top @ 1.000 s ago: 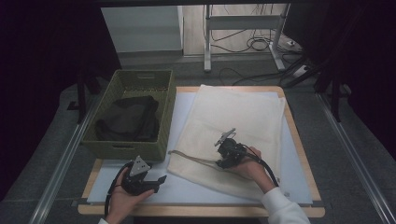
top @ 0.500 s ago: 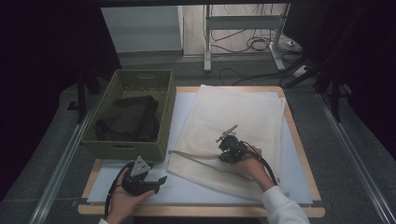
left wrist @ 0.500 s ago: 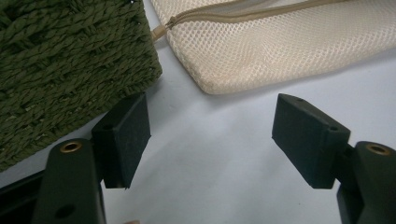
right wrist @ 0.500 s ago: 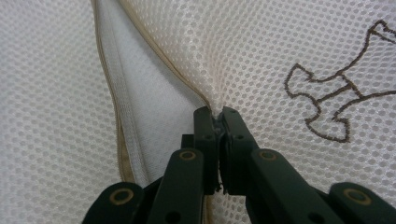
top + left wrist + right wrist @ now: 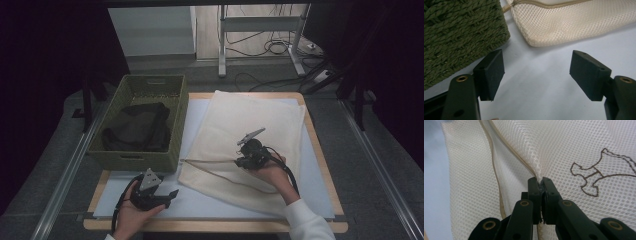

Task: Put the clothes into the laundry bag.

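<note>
A cream mesh laundry bag lies flat on the white mat, its zipper running along the near left side. My right gripper sits over the bag's near middle, shut on a pinch of the mesh beside the zipper, and the fabric rises into a small ridge at the jaws. A brown outline print lies on the mesh to the right. My left gripper rests at the front left of the mat, open, with bare mat between its pads.
A green woven basket stands at the left with a dark garment inside; its corner lies close to my left gripper. The wooden table edge runs along the front. Metal rails flank the table.
My right gripper has closed on the mesh and lifted slightly, pulling up a fold of the bag. The left gripper has stayed where it was.
</note>
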A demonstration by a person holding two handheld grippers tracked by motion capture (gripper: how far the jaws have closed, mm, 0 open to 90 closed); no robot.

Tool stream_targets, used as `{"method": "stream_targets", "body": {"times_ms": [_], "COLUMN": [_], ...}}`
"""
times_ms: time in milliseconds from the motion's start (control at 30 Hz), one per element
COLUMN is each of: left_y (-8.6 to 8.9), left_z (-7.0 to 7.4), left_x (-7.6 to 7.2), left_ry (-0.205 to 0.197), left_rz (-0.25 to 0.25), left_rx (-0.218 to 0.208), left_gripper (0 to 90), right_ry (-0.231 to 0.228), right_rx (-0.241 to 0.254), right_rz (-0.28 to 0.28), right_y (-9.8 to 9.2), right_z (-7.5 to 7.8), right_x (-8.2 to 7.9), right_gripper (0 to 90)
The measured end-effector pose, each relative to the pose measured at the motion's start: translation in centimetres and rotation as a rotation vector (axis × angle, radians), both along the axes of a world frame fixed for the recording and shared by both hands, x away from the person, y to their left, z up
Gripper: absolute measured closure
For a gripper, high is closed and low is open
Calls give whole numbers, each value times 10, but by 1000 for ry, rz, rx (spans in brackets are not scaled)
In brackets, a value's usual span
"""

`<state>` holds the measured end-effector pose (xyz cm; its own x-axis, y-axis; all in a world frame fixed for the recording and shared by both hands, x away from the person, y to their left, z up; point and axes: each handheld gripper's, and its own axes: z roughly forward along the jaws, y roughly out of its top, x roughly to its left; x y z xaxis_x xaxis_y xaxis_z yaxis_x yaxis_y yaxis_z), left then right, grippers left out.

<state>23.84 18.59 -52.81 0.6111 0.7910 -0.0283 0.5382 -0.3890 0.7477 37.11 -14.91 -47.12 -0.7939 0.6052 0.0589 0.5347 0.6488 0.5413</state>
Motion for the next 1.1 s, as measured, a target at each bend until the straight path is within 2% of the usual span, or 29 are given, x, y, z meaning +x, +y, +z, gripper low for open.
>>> {"method": "stream_targets", "body": {"times_ms": [300,667,1100], "left_y": [0,0,0], "left_z": [0,-1,-1], "left_x": [0,-2,-1], "left_ry": [-3,-4,-6], "left_rz": [-2,-3,3], "left_rx": [4,6,6], "left_gripper": [273,273,272], "right_ry": [-30,-83,-117], "right_rx": [32,89,125], "right_rz": [-4,-13,-17], "right_y": [-2,-5,-7], "right_z": [15,41,58], "right_x": [-2,-1,2], "right_gripper": [866,866,866]}}
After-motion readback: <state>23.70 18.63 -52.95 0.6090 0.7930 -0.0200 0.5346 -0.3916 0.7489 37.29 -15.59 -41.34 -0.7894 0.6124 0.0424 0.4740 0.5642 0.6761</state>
